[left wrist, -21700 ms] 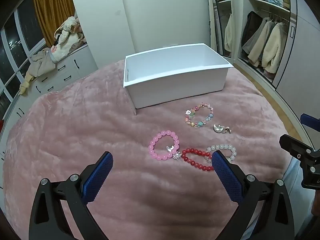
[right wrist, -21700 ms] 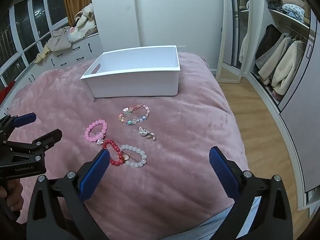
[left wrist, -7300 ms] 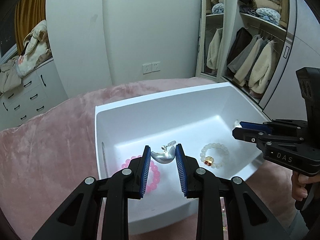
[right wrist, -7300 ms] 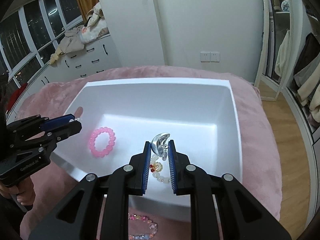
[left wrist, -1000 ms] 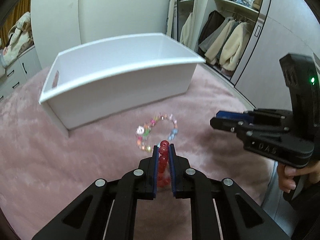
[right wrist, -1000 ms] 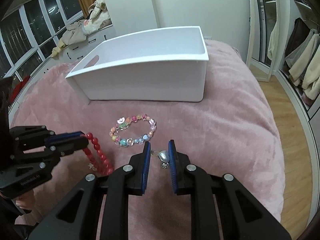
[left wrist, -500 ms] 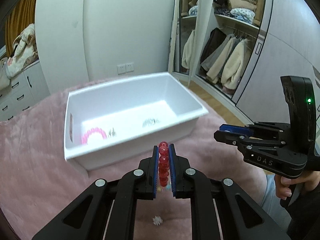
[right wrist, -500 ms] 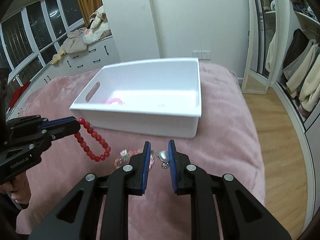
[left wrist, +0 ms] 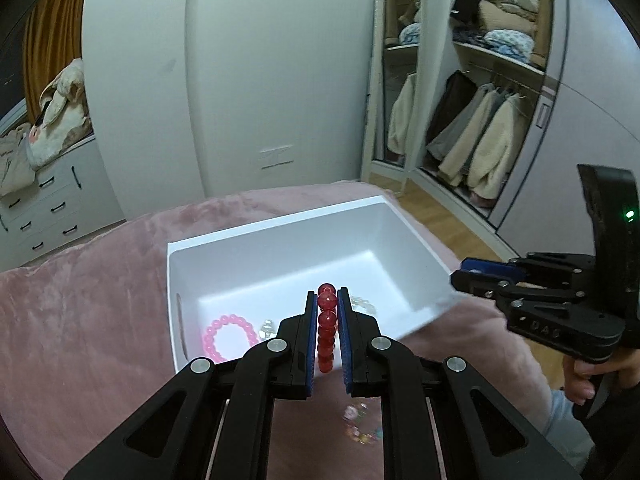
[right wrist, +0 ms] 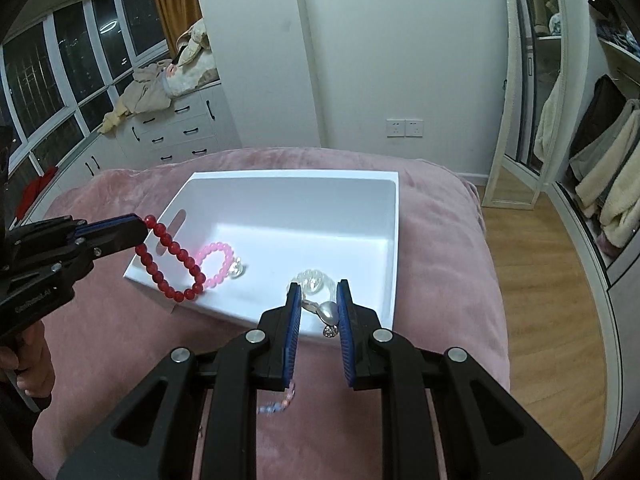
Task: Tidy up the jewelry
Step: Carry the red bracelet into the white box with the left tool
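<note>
the left gripper (left wrist: pixel 327 312) is clamped on the red bracelet (right wrist: pixel 170 258), which hangs over the white bin's (right wrist: pixel 394 240) near-left rim at frame left. the right gripper (right wrist: pixel 318 312) pinches a silver pendant (right wrist: pixel 327 312) just above the bin's near edge, with the open interior directly ahead of both.

The bin (right wrist: pixel 394 240) sits on the bed (right wrist: pixel 440 280). Two bracelets (right wrist: pixel 216 260) lie inside; a third (left wrist: pixel 358 426) lies before it.
</note>
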Demonstrator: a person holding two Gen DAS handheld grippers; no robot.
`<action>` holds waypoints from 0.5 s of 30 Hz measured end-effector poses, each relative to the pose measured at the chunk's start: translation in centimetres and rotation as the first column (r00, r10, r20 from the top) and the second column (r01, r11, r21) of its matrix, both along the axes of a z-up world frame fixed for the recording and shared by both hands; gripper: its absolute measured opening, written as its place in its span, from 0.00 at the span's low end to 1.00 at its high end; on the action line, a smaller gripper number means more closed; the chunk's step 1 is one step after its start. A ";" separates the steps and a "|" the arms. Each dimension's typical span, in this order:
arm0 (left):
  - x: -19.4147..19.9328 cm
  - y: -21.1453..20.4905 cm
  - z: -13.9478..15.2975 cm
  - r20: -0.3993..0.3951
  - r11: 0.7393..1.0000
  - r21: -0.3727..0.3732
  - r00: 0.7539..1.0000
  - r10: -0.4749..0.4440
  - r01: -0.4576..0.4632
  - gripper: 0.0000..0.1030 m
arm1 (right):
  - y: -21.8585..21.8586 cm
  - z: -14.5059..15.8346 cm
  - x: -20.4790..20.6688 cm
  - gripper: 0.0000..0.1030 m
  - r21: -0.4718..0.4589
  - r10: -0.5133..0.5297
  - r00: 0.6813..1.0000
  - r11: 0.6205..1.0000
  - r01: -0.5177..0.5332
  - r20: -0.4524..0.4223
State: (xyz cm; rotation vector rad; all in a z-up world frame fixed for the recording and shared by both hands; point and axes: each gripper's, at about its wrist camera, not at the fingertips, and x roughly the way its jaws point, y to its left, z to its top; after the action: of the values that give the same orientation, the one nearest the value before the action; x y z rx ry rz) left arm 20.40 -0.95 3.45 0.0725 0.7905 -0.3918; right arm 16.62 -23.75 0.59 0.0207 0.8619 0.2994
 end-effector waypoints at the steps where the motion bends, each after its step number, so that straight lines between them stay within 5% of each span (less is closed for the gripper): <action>1: 0.7 0.2 -0.3 -0.007 1.000 0.004 1.000 0.010 -0.010 0.14 | 0.1 -0.1 0.6 0.18 0.000 0.001 1.000 1.000 -0.001 -0.003; 15: 6.1 3.0 -5.5 -0.100 0.991 0.050 0.987 0.126 -0.121 0.14 | 1.9 -4.3 6.5 0.18 -0.014 0.039 0.996 0.999 -0.040 -0.083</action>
State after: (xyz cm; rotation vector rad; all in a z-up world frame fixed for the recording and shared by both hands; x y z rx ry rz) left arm 26.48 2.02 -2.09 0.0439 0.9008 -0.2625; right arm 23.08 -21.83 -3.73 0.0019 0.9480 0.3311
